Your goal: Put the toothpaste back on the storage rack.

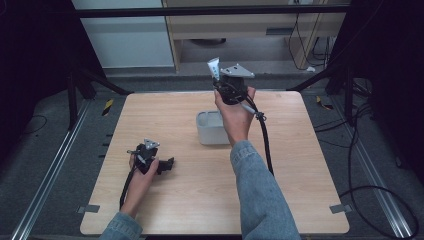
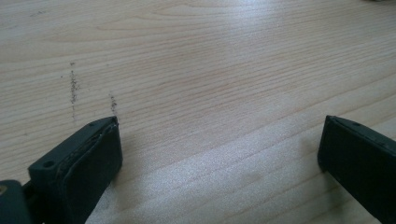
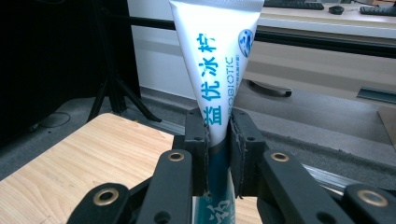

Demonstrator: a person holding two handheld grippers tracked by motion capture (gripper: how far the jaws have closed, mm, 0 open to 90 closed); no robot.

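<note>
A white toothpaste tube point(image 3: 215, 60) with blue lettering stands upright between the pads of my right gripper point(image 3: 217, 135), which is shut on it. From above, the right gripper point(image 1: 227, 82) is raised over the far middle of the table, the tube point(image 1: 214, 67) sticking up out of it, just behind a white rectangular bin point(image 1: 209, 129). My left gripper point(image 1: 167, 163) rests low on the table at the front left. Its jaws stand wide apart over bare wood point(image 2: 219, 140), with nothing between them.
The wooden table point(image 1: 300, 165) has dark floor and metal rails on both sides. A black cable point(image 1: 265, 140) trails from the right gripper across the table. A light wooden desk point(image 1: 240, 25) stands beyond the far edge.
</note>
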